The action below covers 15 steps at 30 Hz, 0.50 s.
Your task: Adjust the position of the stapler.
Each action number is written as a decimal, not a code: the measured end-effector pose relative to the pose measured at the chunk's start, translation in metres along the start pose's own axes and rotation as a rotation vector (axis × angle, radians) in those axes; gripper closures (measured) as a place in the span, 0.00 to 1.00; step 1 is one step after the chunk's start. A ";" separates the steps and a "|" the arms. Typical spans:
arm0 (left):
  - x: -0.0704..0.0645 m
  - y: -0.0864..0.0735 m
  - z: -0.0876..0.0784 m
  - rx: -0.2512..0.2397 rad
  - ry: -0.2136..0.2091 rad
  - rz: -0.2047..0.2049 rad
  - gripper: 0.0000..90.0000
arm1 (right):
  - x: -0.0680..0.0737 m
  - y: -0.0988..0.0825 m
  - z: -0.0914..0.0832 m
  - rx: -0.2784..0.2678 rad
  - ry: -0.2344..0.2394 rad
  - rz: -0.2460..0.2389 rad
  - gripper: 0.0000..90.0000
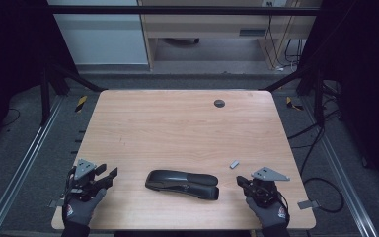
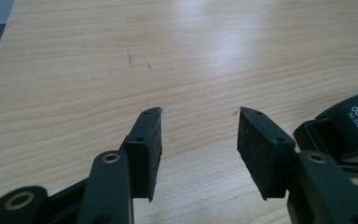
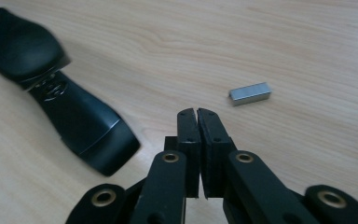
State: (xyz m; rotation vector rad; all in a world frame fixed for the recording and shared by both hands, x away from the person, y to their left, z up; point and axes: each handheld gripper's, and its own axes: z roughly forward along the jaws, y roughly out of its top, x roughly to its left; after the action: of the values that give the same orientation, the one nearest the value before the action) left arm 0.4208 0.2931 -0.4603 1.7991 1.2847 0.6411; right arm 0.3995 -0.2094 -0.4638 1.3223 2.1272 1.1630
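Stapler [image 1: 182, 184] lies flat between my grippers, near front edge of table [image 1: 177, 123]. Left gripper [image 2: 199, 135] jaws part open, empty. Right gripper [image 3: 197, 113] jaws closed, empty. Staple strip [image 3: 250, 92] small; I judge closed jaws could knock it away.

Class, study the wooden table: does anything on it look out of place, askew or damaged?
Nothing looks damaged. The black plastic stapler lies slightly askew near the front edge, and a small silver block of staples sits loose, apart from it. Faint scratch marks show on the light wooden table.
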 end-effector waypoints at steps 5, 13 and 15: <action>-0.001 0.000 0.000 0.006 -0.001 0.018 0.58 | 0.014 -0.003 -0.001 0.020 0.062 -0.032 1.00; -0.005 0.001 -0.001 0.006 -0.006 0.045 0.61 | 0.034 -0.006 0.005 0.038 0.120 -0.050 1.00; -0.006 0.001 -0.001 0.007 -0.006 0.047 0.61 | 0.039 -0.008 0.009 0.049 0.135 -0.058 1.00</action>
State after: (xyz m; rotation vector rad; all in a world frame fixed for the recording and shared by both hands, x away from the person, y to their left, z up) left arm 0.4180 0.2881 -0.4587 1.8404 1.2455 0.6572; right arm 0.3823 -0.1728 -0.4715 1.2260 2.2874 1.2148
